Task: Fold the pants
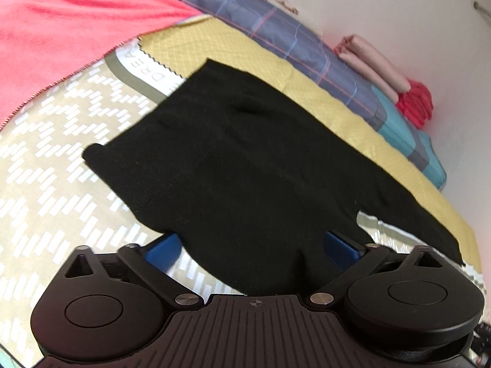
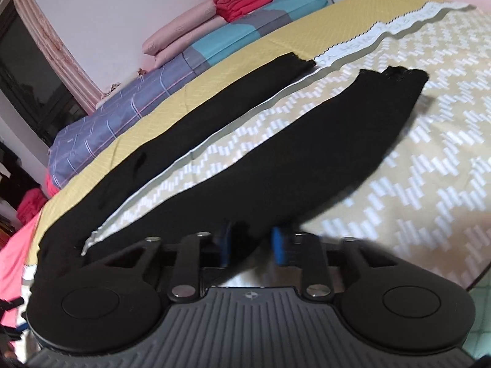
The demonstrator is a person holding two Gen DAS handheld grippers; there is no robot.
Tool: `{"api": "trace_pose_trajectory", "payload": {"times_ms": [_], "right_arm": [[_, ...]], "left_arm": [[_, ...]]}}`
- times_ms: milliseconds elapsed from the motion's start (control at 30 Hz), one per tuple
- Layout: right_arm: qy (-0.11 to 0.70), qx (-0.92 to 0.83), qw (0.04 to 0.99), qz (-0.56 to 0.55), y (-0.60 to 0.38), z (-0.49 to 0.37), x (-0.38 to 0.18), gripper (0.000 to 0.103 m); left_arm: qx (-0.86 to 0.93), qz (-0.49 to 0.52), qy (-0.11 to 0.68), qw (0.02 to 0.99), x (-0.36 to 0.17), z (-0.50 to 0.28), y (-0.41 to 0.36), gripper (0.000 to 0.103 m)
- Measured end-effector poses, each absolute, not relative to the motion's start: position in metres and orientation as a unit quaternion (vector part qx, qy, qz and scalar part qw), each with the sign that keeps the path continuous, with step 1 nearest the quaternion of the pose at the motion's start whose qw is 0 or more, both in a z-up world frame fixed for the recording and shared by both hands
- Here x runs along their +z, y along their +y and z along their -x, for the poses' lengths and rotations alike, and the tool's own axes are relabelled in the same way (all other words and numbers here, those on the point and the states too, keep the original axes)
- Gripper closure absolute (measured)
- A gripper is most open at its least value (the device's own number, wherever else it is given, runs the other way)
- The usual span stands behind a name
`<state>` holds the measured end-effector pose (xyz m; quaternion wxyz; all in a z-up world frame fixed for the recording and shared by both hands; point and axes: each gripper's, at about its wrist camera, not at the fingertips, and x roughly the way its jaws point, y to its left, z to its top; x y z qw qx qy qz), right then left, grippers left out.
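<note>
With the black pants spread across the bed, my right gripper pinches the near leg, my left gripper gapes around the waist, so it must clamp before folding.

Black pants lie spread across a bed with a patterned beige cover, their near edge draped between the wide-apart blue pads of the left claw, beside a pink blanket.
</note>
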<state>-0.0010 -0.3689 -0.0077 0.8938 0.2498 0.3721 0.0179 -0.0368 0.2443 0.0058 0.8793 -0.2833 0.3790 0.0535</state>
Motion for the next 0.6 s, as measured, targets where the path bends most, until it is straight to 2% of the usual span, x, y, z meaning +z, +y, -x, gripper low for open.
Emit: {"api": "trace_pose_trajectory", "payload": {"times_ms": [100, 200, 233, 433, 600], "right_arm": [[0.366, 0.024, 0.897, -0.247, -0.373, 0.002, -0.011, 0.085], [0.369, 0.026, 0.9, -0.231, -0.369, -0.001, -0.005, 0.092], [0.368, 0.031, 0.901, -0.228, -0.367, -0.002, -0.001, 0.094], [0.347, 0.07, 0.902, -0.248, -0.369, -0.031, 0.035, 0.094], [0.347, 0.094, 0.894, -0.268, -0.368, -0.096, 0.061, 0.095]], "left_arm": [[0.085, 0.271, 0.371, 0.884, 0.006, 0.04, 0.246, 0.0], [0.111, 0.27, 0.372, 0.881, 0.004, 0.039, 0.252, 0.012], [0.112, 0.274, 0.37, 0.881, 0.005, 0.039, 0.254, 0.019], [0.104, 0.265, 0.341, 0.896, 0.035, 0.021, 0.26, 0.027], [0.108, 0.239, 0.332, 0.906, 0.054, -0.048, 0.265, 0.031]]}}
